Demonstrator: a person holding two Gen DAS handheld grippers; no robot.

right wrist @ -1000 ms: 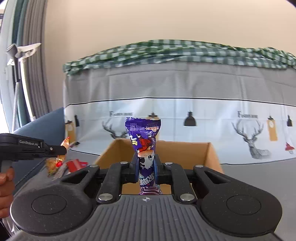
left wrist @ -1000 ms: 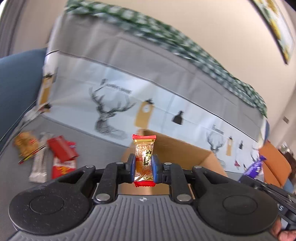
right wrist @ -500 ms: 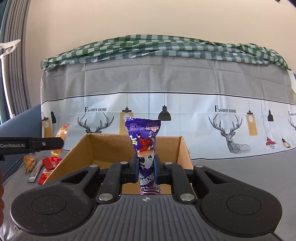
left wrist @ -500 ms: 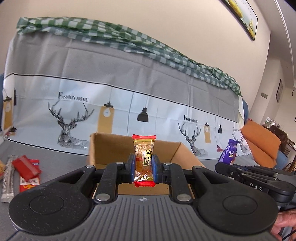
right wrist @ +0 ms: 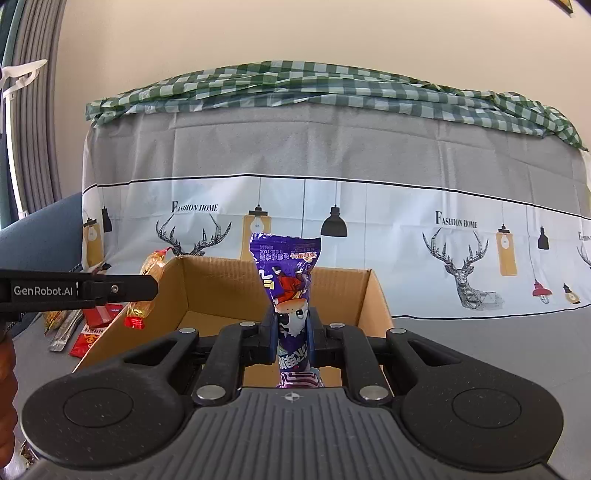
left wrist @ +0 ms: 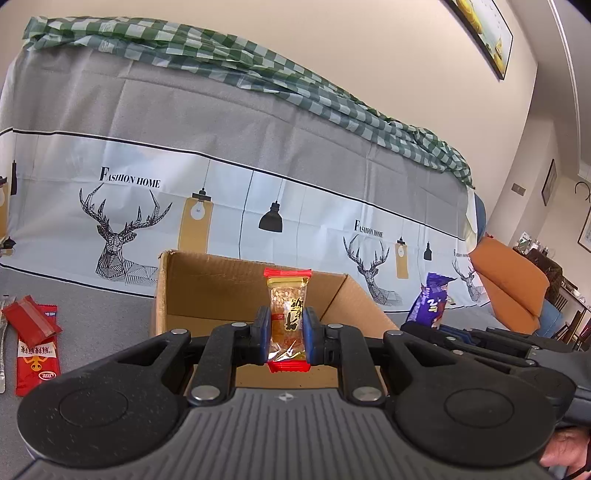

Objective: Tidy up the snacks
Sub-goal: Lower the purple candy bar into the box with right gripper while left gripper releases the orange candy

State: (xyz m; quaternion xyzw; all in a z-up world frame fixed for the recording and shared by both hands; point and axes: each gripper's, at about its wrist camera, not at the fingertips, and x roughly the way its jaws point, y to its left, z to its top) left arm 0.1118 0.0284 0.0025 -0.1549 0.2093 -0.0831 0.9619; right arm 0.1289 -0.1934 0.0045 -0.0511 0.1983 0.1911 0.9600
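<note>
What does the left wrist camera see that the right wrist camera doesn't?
Only the left view shows the framed picture on the wall and the orange cushion. Only the right view shows the grey curtain at the left edge. Both share the cardboard box, the left gripper shut on an orange-and-red snack, the right gripper shut on a purple packet, and the red packets lying beside the box.

The cardboard box [left wrist: 207, 288] is matt brown with rough torn edges. The peanut candy wrapper [left wrist: 288, 314] is glossy clear plastic, and the purple snack packet [right wrist: 288, 280] is shiny crinkled foil. Each hand-held gripper looks like matt, speckled black plastic; the printed cover [left wrist: 147, 155] is smooth cloth.
</note>
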